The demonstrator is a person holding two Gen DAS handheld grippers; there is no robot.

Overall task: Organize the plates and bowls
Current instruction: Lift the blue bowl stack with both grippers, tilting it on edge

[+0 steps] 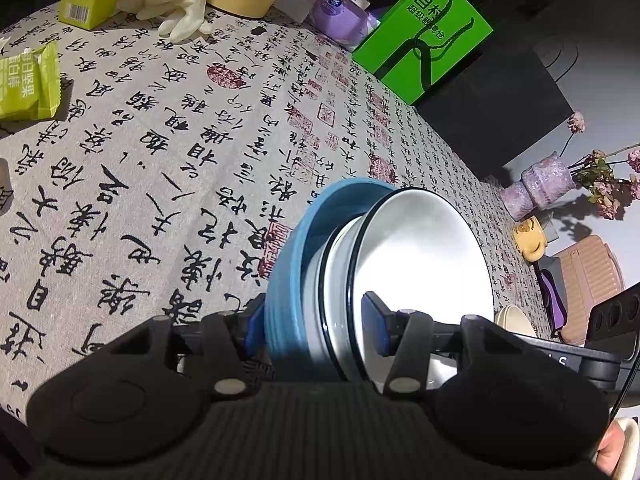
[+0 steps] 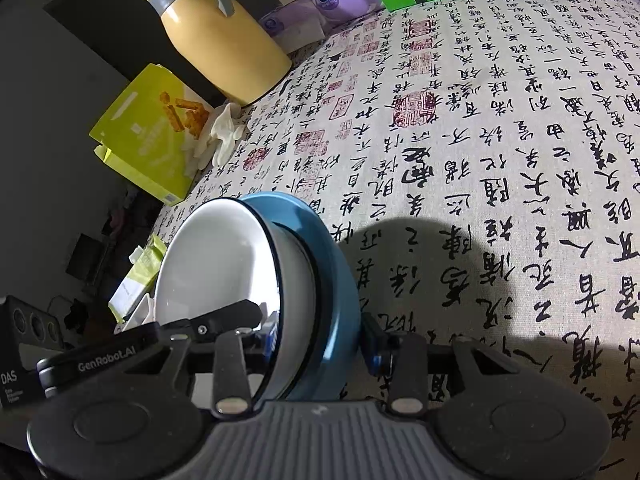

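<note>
The counter [image 1: 168,128] wears a cloth printed with calligraphy. Your left gripper [image 1: 316,320] and right gripper [image 2: 316,336] each clamp the stack, white bowls [image 1: 420,256] nested in a blue plate [image 1: 288,264], at its 6 o'clock rim, jaws part-closed, probably so it lifts without sliding apart.

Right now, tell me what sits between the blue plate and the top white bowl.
A second white bowl nests between the blue plate and the top white bowl; its black-lined rim shows in both wrist views.
</note>
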